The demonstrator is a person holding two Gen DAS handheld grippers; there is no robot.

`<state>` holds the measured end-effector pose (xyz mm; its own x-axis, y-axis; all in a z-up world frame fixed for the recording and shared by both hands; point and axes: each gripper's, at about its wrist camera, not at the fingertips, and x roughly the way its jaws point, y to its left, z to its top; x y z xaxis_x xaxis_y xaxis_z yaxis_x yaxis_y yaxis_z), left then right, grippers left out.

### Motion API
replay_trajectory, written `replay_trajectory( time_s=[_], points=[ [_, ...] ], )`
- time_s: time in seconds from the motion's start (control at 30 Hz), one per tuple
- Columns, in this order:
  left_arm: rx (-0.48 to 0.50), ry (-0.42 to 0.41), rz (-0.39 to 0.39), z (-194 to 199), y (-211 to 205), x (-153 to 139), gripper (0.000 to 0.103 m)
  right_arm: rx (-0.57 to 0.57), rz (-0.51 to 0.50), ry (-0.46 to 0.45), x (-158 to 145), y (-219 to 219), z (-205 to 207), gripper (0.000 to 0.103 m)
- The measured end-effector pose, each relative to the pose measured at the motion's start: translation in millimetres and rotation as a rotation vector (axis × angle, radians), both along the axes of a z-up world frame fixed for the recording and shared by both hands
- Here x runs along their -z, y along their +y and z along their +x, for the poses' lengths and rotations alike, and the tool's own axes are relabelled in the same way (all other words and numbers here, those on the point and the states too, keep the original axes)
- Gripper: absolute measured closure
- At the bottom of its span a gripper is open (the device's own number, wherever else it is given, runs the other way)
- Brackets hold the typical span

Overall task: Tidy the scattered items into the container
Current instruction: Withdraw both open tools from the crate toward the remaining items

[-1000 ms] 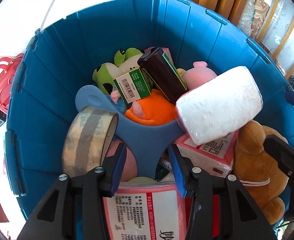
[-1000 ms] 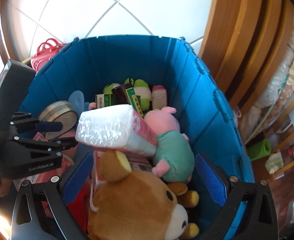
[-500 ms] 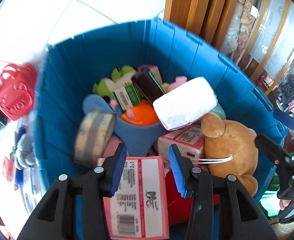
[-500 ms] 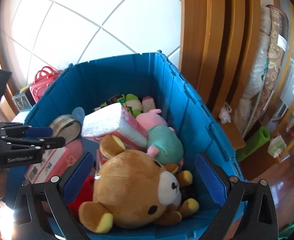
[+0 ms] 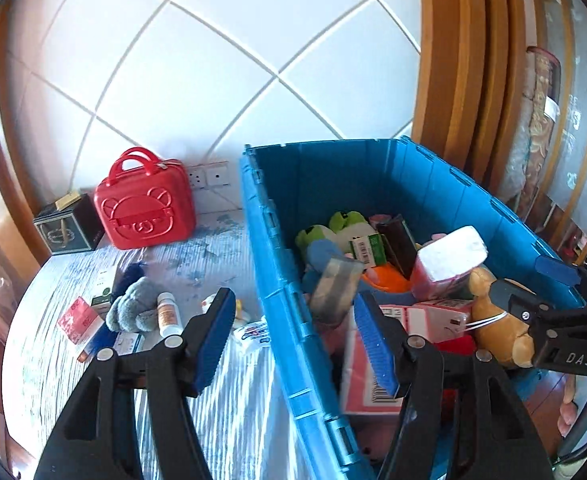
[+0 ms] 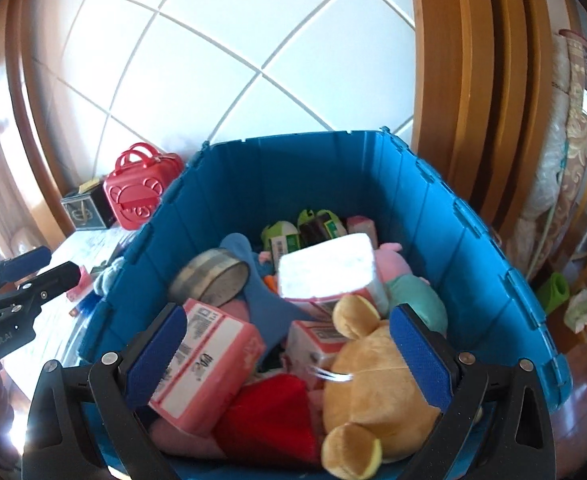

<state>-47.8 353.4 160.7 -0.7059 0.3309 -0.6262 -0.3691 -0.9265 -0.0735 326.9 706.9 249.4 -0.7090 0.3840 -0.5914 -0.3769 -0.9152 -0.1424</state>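
Bin [image 5: 445, 200]: blue crate on the right of the table, against the tiled wall; already heaped with toys and packs.
Table [image 5: 221, 248]: pale mottled top left of the bin; the scattered items lie here, well apart from the bin's inside.
Red case [image 5: 145, 204]: upright at the back by the wall, a dark box [image 5: 67, 228] just beside it.
Bear [image 6: 377, 376]: tan plush at the near right of the bin, on top of the pile.
Tissue packs [image 6: 205, 356]: pink, near left in the bin; a white-topped pack [image 6: 325, 268] lies further back.
Tape roll [image 6: 213, 276]: on its side, left of the heap.
Grey plush [image 5: 133, 304]: on the table among the leftovers.
Red packet [image 5: 77, 320]: at the left end of the cluster.
Small bottle [image 5: 169, 314]: lying just right of the grey plush.
Step in hand: by my judgement, going for the next leftover; aim for one item standing clear of its neighbours, come down over it and close across its narrow side.
Left gripper [image 5: 293, 332]: jaws opening, about half spread, nothing between the pads; it straddles the bin's left wall without touching it.
Right gripper [image 6: 289, 340]: jaws wide apart over the heap, holding nothing; whether a pad brushes the bear I cannot tell.
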Motion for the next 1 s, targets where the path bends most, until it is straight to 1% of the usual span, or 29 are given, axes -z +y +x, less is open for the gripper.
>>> replay_trajectory(
  time_s=[0.13, 0.3, 0.37, 0.47, 0.57, 0.67, 0.77, 0.87, 1.0],
  points=[
    [-0.047, 0.0, 0.024, -10, -57, 7, 0.042, -0.04, 0.041, 0.037, -5, -48, -11, 0.0],
    [-0.052, 0.005, 0.038, -27, -135, 24, 0.042, -0.063, 0.06, 0.092, 1, -119, -32, 0.0],
    [-0.058, 0.01, 0.037, -34, -169, 32, 0.042, -0.066, 0.051, 0.114, 8, -146, -43, 0.0],
    [-0.075, -0.01, 0.031, -45, -219, 46, 0.042, -0.079, 0.034, 0.131, 23, -190, -61, 0.0],
    [-0.096, -0.048, 0.027, -59, -258, 66, 0.042, -0.121, 0.025, 0.115, 42, -231, -83, 0.0],
    [-0.088, -0.101, 0.021, -74, -279, 88, 0.042, -0.136, 0.002, 0.061, 66, -256, -106, 0.0],
    [-0.075, -0.15, 0.022, -86, -288, 111, 0.042, -0.136, -0.051, 0.006, 95, -265, -129, 0.0],
    [-0.067, -0.195, 0.021, -99, -290, 133, 0.042, -0.129, -0.095, -0.045, 128, -266, -147, 0.0],
    [-0.066, -0.245, -0.01, -115, -284, 162, 0.042, -0.088, -0.17, -0.095, 178, -252, -169, 0.0]
  ],
)
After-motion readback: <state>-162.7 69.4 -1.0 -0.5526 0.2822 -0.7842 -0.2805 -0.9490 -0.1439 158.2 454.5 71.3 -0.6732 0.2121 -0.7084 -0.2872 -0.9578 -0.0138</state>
